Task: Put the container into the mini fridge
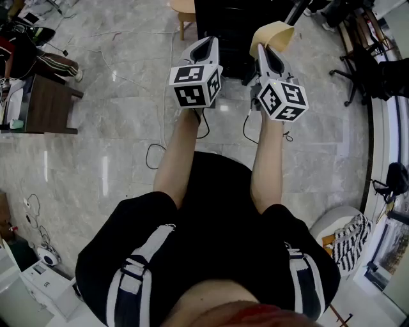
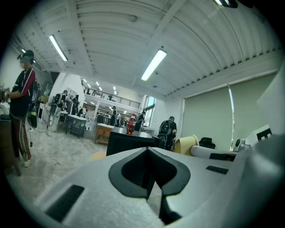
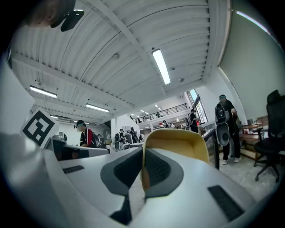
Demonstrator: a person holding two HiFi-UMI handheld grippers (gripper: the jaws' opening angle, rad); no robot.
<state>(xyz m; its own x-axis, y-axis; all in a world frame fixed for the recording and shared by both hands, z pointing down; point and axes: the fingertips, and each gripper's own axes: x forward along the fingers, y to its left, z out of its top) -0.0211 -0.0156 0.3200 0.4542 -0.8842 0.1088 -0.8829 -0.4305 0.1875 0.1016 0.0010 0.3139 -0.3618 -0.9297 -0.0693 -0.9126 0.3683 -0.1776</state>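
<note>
- Left claw (image 2: pixel 148 153): jaws pressed together, nothing between them.
- Right claw (image 3: pixel 143 156): clenched on the tan container (image 3: pixel 178 143). The thin wall is pinched edge-on between the pads, and the open body sticks out past the jaw tips towards the right.
- Head view: the person holds both claws up in front, side by side, near each other but apart, above the marble floor (image 1: pixel 115 153).
- The container is in the air at the tip of the right claw and rests on nothing.
- A black cabinet (image 1: pixel 223 32) stands on the floor just ahead of both claws. In the head view the container shows against its right part. I can't tell whether its door is open or shut.
- Left gripper view: a red bottle (image 2: pixel 130 126) stands on top of the cabinet.
- A wooden stool (image 1: pixel 184 13) is just left of the cabinet, a brown desk (image 1: pixel 48 105) is far left, and an office chair (image 1: pixel 358 70) is far right.
- Black cables (image 1: pixel 153 153) lie loose on the floor under the arms.
- Both gripper views show people standing in the background, well apart from the claws.
</note>
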